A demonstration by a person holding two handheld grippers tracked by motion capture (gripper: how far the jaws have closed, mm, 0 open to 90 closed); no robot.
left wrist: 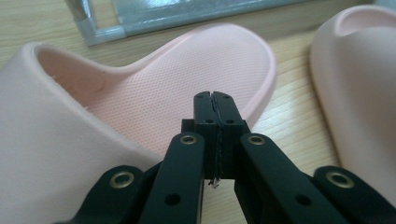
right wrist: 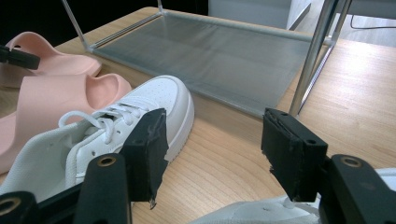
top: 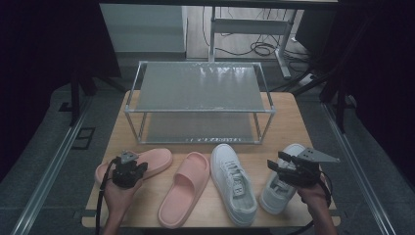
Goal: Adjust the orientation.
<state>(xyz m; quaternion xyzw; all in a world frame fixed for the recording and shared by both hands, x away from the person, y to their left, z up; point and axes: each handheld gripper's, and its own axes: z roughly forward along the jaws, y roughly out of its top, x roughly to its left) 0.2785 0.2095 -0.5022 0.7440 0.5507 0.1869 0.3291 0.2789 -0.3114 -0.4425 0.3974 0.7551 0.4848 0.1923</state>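
A two-tier metal shoe rack (top: 198, 88) stands at the back of the wooden counter (top: 293, 122), cables (top: 254, 48) trailing on the floor behind.

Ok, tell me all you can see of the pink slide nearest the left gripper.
The left pink slide is a one-piece, foam-like slipper with a broad strap and a finely dotted footbed. It lies flat at the table's left front, lengthwise across it, just ahead of the shoe rack. The shut left gripper hovers over its strap end; contact is unclear.

Wooden table (top: 293, 117) bears rack (top: 198, 105), pink slippers (top: 183, 188) (apparently paired), white sneakers (top: 234, 183).
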